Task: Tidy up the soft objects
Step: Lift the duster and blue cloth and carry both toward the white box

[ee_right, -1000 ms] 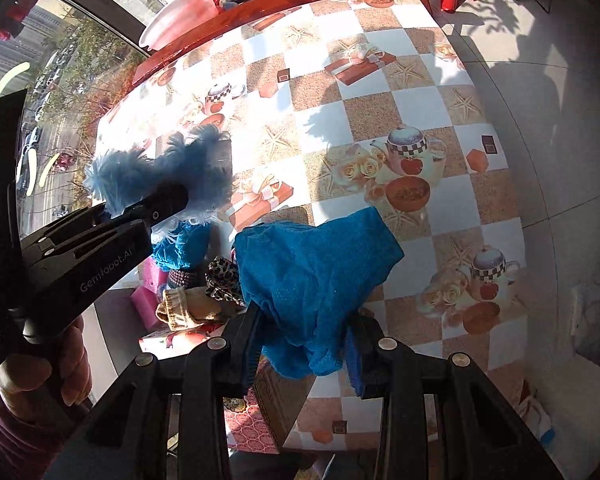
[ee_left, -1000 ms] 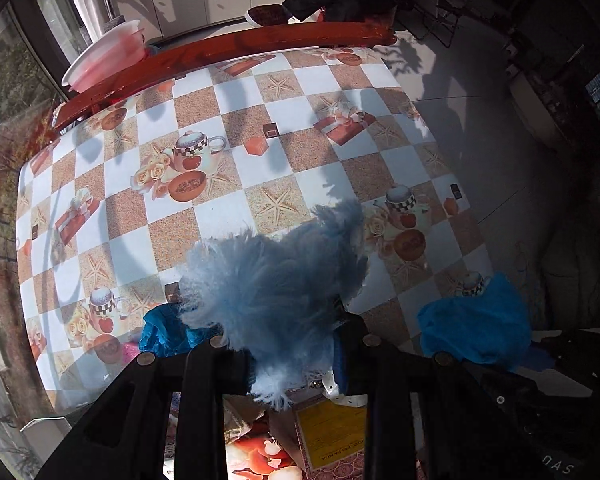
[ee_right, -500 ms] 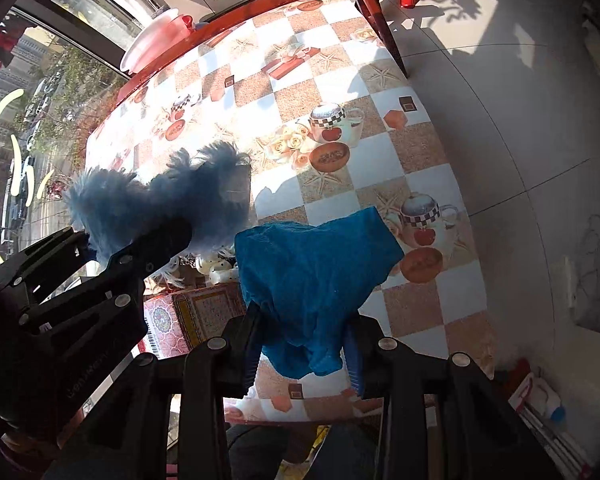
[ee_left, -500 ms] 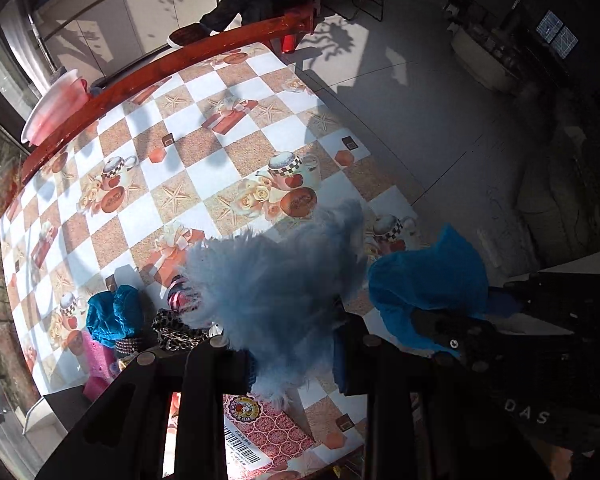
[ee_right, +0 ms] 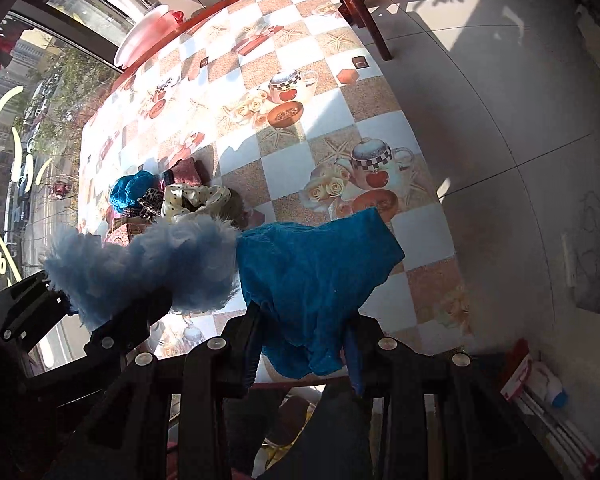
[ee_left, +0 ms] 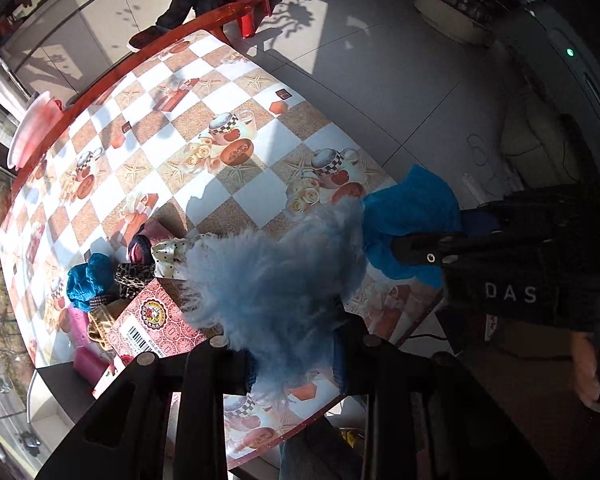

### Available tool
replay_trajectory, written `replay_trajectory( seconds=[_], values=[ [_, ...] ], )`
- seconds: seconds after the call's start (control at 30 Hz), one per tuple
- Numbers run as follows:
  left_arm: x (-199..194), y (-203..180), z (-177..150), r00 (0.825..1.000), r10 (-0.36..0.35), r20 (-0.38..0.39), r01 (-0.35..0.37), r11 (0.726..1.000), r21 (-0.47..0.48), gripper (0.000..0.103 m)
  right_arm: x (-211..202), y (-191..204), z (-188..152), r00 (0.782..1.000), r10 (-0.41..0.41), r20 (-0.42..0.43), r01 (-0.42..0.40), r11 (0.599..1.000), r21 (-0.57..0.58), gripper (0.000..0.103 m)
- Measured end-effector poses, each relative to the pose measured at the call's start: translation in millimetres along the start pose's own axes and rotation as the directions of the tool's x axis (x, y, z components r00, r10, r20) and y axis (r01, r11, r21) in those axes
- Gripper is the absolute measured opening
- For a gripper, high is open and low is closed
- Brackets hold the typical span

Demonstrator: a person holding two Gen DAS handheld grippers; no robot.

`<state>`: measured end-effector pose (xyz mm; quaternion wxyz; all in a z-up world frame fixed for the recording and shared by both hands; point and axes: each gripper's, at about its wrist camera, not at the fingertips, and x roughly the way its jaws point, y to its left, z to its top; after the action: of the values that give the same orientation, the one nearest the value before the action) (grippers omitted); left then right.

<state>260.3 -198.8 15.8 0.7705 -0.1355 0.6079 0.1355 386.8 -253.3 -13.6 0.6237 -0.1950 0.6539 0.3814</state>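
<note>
My left gripper (ee_left: 294, 356) is shut on a fluffy light-blue soft item (ee_left: 272, 280), held above the near edge of the checkered table (ee_left: 204, 148). It also shows in the right wrist view (ee_right: 148, 264). My right gripper (ee_right: 302, 350) is shut on a teal cloth (ee_right: 312, 272), held beside it to the right, also seen in the left wrist view (ee_left: 410, 216). A pile of soft things lies on the table: a teal scrunchie (ee_left: 88, 280), a leopard-print one (ee_left: 134, 278), a cream dotted one (ee_left: 172, 252) and a maroon one (ee_left: 148, 238).
A red patterned box (ee_left: 156, 320) lies by the pile at the table's near edge. A pink cylinder (ee_left: 88, 362) lies beside it. A pink plate (ee_left: 32, 128) sits at the far red rim. The tiled floor (ee_left: 400, 92) lies to the right.
Both grippers have risen and pulled back toward the table's near edge with their items still held. The pile and box now show further below and left.
</note>
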Motion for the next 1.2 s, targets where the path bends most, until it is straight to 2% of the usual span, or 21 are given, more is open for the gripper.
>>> replay_trajectory(
  seconds=[0.17, 0.37, 0.63, 0.8, 1.0, 1.2],
  values=[
    [0, -12, -21, 1.0, 0.017, -0.02, -0.017, 1.0, -0.01, 0.031, 5, -2, -11, 0.999, 0.013, -0.031, -0.014, 0.999, -0.042, 0.036],
    [0, -17, -58, 0.998, 0.039, -0.039, -0.042, 0.996, -0.084, 0.031, 15, 3, -26, 0.997, 0.021, -0.078, -0.03, 0.992, -0.122, 0.036],
    [-21, 8, -104, 0.996, 0.091, -0.013, -0.092, 0.981, -0.171, 0.031, 32, 41, -50, 0.988, 0.022, -0.15, -0.058, 0.97, -0.236, 0.037],
    [-30, 44, -144, 0.991, 0.131, -0.031, -0.134, 0.964, -0.23, 0.031, 49, 81, -69, 0.98, 0.034, -0.195, -0.089, 0.956, -0.279, 0.037],
    [-53, 109, -184, 0.982, 0.19, -0.014, -0.183, 0.924, -0.337, 0.031, 64, 145, -88, 0.973, 0.039, -0.226, -0.12, 0.928, -0.354, 0.037],
    [-65, 168, -231, 0.97, 0.24, -0.025, -0.225, 0.864, -0.451, 0.031, 71, 208, -95, 0.978, 0.022, -0.206, -0.114, 0.888, -0.446, 0.037]
  ],
)
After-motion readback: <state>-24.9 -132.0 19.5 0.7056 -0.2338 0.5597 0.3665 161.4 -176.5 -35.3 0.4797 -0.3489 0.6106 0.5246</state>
